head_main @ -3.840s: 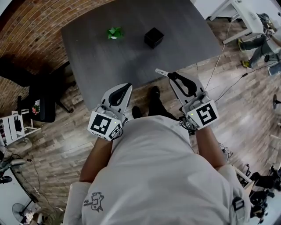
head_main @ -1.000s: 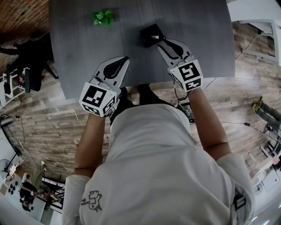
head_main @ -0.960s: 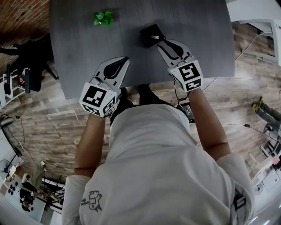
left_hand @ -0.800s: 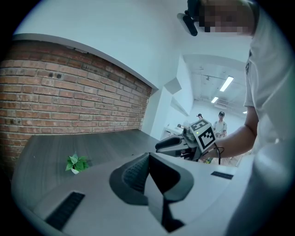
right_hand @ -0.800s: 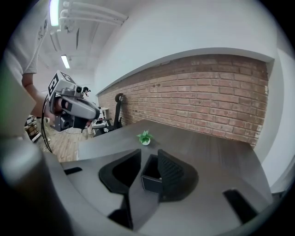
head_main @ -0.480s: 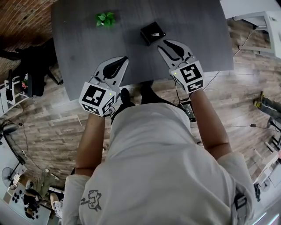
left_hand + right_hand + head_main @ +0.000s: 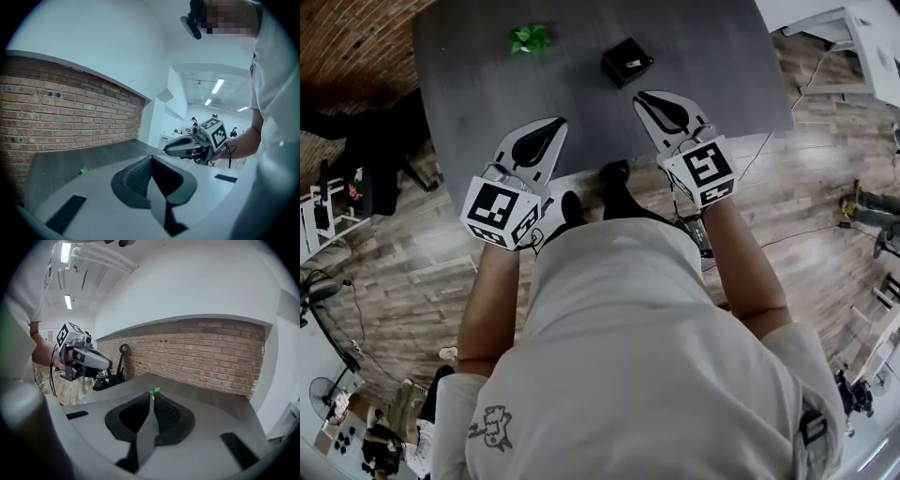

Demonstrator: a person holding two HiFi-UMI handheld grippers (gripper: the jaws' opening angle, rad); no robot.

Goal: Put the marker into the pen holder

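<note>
The black cube pen holder (image 7: 626, 62) stands at the far middle of the dark grey table (image 7: 478, 94). A pale bit of the marker (image 7: 633, 64) shows in its opening. My right gripper (image 7: 639, 96) hovers just short of the holder; its jaws are closing, the tips (image 7: 151, 394) meet, and nothing is between them. My left gripper (image 7: 558, 121) hangs over the table's near edge, shut and empty; its tips (image 7: 151, 157) touch. Each gripper view shows the other gripper: the right gripper (image 7: 187, 145) and the left gripper (image 7: 89, 359).
A small green plant (image 7: 531, 37) sits at the table's far left, and again as the green plant (image 7: 154, 391) beyond the right jaws. A brick wall (image 7: 201, 357) backs the table. A black chair (image 7: 384, 150) stands left of it. Wood floor with cables lies to the right.
My right gripper has drawn back from the pen holder toward the near edge, without the marker, and its jaws have come together. The left gripper has barely moved.
</note>
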